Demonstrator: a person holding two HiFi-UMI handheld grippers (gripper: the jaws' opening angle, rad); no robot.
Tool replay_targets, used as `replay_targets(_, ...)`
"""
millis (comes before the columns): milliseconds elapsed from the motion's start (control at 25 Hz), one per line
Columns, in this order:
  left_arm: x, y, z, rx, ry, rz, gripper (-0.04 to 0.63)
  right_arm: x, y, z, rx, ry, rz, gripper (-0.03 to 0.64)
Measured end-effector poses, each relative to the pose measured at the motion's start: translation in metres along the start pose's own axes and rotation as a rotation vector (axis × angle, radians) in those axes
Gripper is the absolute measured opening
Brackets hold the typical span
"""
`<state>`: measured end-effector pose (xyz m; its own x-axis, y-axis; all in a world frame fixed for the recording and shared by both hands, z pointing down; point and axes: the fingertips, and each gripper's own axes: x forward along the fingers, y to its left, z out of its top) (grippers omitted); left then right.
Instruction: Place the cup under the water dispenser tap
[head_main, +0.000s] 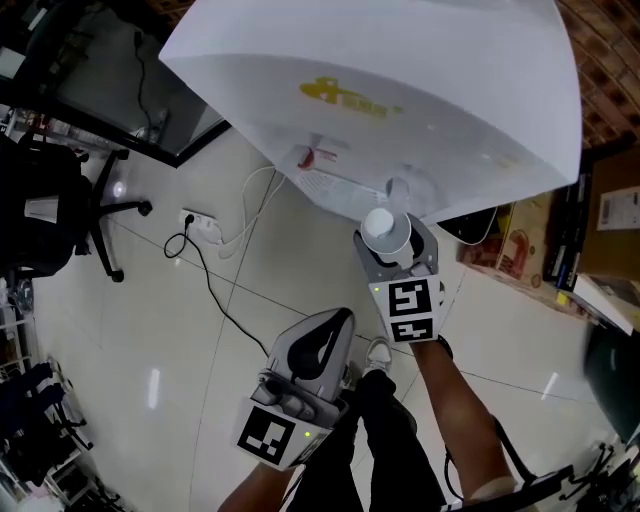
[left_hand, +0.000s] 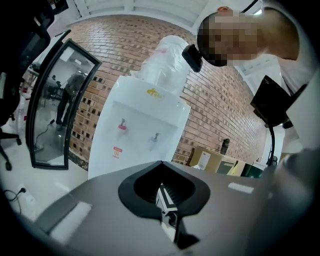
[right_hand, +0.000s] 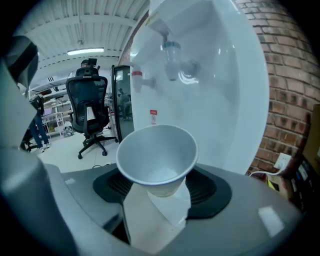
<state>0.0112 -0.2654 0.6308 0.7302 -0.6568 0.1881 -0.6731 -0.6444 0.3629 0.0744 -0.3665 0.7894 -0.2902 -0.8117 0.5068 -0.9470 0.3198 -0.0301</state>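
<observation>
A white paper cup (head_main: 385, 230) sits upright between the jaws of my right gripper (head_main: 388, 246), which is shut on its lower part. In the right gripper view the empty cup (right_hand: 157, 155) is close in front of the white water dispenser (right_hand: 220, 90). It lies just below and slightly nearer than the clear blue tap (right_hand: 172, 56); a red tap (right_hand: 137, 77) is to the left. From above, the dispenser (head_main: 400, 90) fills the top, with both taps (head_main: 398, 188) on its front. My left gripper (head_main: 338, 322) hangs lower left, farther from the dispenser (left_hand: 135, 135), jaws together and empty.
A black office chair (head_main: 60, 210) stands at the left. A power strip (head_main: 205, 225) with cables lies on the tiled floor by the dispenser. Cardboard boxes (head_main: 520, 240) stand against the brick wall at the right. The person's shoe (head_main: 378, 352) is between the grippers.
</observation>
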Motion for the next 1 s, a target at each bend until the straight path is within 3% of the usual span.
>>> replay_targets(400,-0.008,0.007,-0.009,-0.014,-0.007,0.052,-0.012,0.026,-0.008,-0.009,0.043,0.047,0.008,0.326)
replay_targets(1000,-0.013,0.018,-0.015,-0.016,-0.005,0.069,-0.012,0.032,-0.008,-0.006,0.031,0.017,-0.003,0.327)
